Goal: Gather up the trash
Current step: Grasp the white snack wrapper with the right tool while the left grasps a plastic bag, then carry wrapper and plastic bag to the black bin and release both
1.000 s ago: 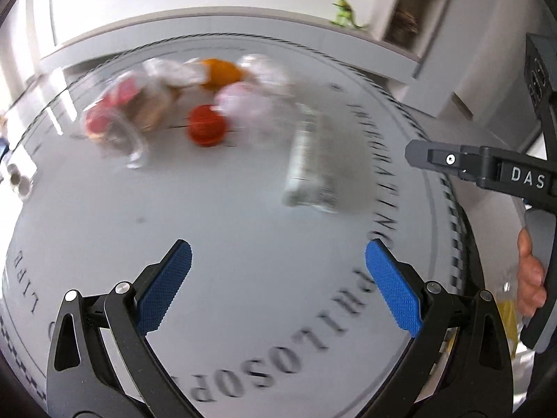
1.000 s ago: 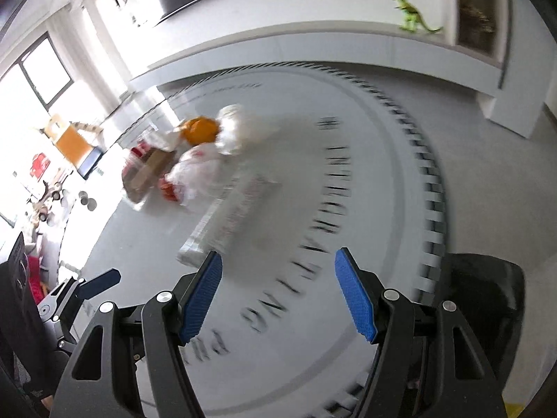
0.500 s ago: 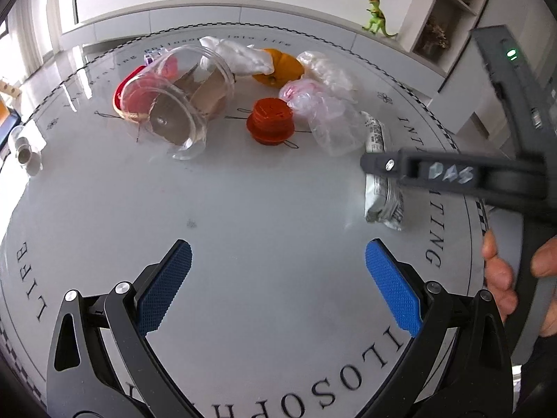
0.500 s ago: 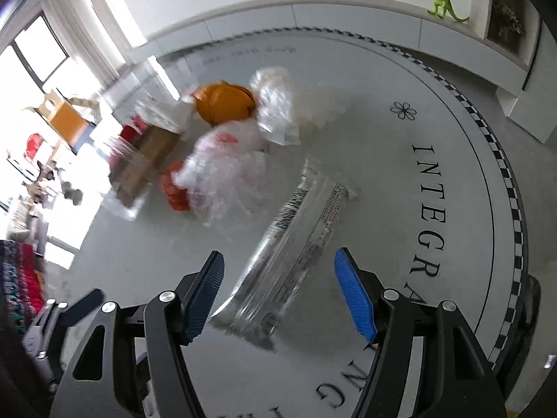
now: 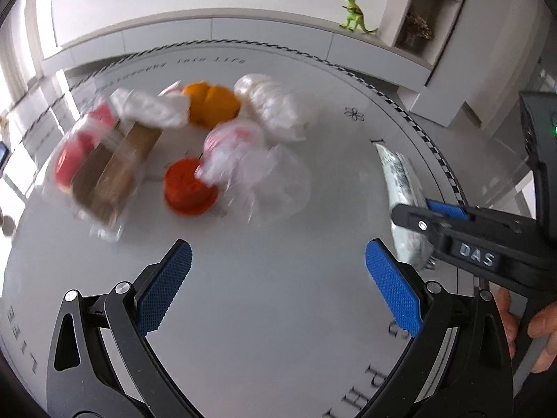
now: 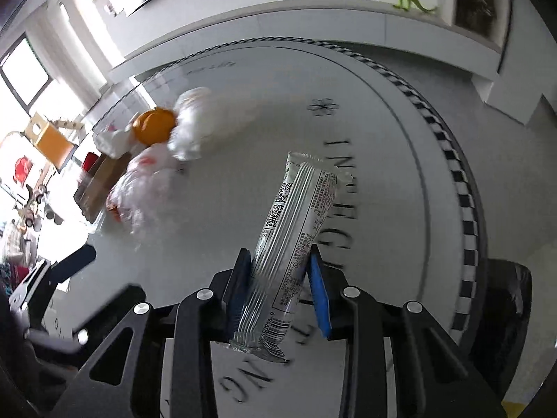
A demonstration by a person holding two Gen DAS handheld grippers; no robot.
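My right gripper (image 6: 280,287) is shut on a long silver snack wrapper (image 6: 296,230), gripping its near end; the wrapper also shows in the left wrist view (image 5: 400,188) under the right gripper's fingers (image 5: 449,210). My left gripper (image 5: 278,289) is open and empty above the white round table (image 5: 278,331). A pile of trash lies beyond it: an orange lid (image 5: 188,188), crumpled clear plastic (image 5: 243,160), a clear container with cardboard (image 5: 104,167), an orange piece (image 5: 210,104) and white bags (image 5: 271,104).
The table's checkered rim (image 6: 466,209) curves at the right. A dark bin (image 6: 504,306) stands below the table's right edge. A green toy dinosaur (image 5: 353,12) stands on a white counter behind the table.
My right gripper has come down and closed on the silver wrapper. My left gripper has moved closer to the trash pile and stays open.
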